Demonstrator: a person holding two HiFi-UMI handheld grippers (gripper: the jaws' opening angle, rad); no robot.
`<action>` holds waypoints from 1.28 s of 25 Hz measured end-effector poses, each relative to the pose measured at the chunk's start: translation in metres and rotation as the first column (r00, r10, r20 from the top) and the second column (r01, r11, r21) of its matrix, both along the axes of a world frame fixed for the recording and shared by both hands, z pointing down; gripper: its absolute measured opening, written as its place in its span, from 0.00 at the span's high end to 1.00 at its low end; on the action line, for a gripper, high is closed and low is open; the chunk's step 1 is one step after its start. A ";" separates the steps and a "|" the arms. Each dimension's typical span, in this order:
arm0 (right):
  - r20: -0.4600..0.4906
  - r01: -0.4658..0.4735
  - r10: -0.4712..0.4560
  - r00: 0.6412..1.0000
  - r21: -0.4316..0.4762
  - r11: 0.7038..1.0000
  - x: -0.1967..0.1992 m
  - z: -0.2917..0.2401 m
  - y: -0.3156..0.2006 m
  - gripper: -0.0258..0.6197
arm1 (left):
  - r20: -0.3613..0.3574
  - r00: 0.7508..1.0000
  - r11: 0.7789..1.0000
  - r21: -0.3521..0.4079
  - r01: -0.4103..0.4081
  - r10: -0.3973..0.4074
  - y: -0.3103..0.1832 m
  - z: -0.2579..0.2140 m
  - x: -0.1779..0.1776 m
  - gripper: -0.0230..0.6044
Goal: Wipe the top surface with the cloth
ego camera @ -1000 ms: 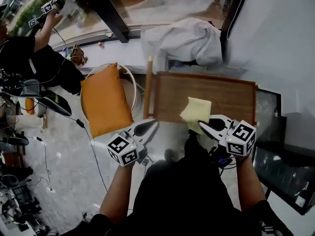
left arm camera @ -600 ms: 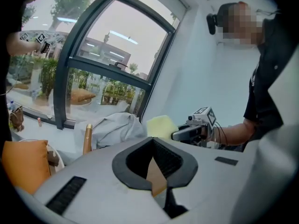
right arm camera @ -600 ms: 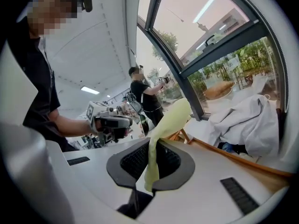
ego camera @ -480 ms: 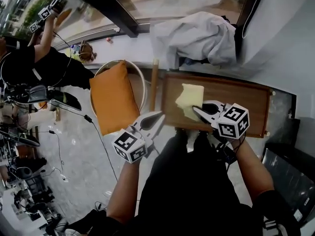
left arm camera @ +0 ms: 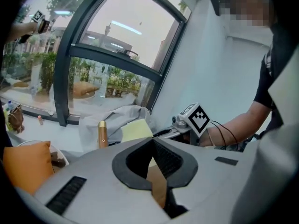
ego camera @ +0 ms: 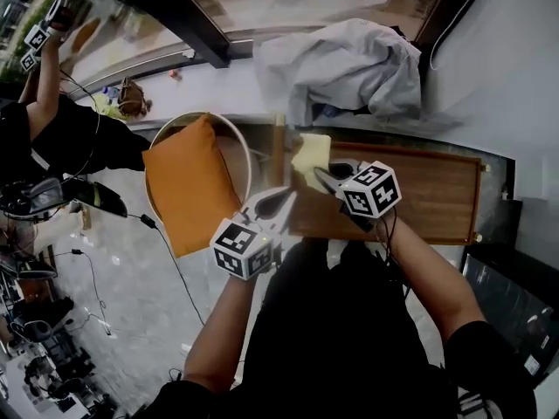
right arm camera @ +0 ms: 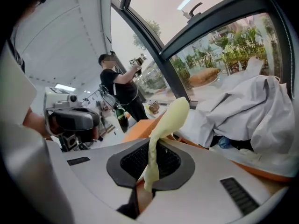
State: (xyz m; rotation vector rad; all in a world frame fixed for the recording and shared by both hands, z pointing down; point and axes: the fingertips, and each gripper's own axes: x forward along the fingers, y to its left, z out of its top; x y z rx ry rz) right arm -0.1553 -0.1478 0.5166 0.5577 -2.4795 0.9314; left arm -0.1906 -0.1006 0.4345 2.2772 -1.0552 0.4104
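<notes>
Two grippers are in view, the left gripper [ego camera: 281, 201] and the right gripper [ego camera: 325, 175]. There is one cloth [ego camera: 310, 154], one table [ego camera: 428, 190], one cushion [ego camera: 182, 186] and one chair [ego camera: 229, 129] at left, one sheet [ego camera: 349, 64] far off, and one other person [ego camera: 52, 120] far left.

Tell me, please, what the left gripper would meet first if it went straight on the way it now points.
Probably the pale yellow cloth pinched in the right gripper, just ahead of the left gripper; depth is unclear.

Head view steeply down; both gripper views along own jaws toward window [left arm camera: 117, 41]; all share cloth [ego camera: 310, 154].
</notes>
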 end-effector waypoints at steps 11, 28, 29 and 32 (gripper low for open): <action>-0.158 -0.048 0.034 0.987 -0.087 0.995 -0.043 0.105 -0.026 0.91 | 0.018 1.000 0.992 -0.123 -0.010 0.012 -0.019 0.042 0.020 0.95; -0.371 -0.278 0.230 0.900 -0.080 0.957 0.074 0.147 -0.039 0.91 | 0.018 0.997 0.984 -0.163 -0.066 0.070 -0.004 0.046 0.075 0.95; -0.377 -0.293 0.244 0.894 -0.077 0.953 0.085 0.146 -0.039 0.91 | 0.026 0.997 0.985 -0.162 -0.066 0.072 -0.004 0.047 0.080 0.95; -0.390 -0.334 0.280 0.877 -0.076 0.940 0.119 0.147 -0.037 0.91 | 0.058 0.996 0.984 -0.168 -0.052 0.062 -0.005 0.053 0.090 0.95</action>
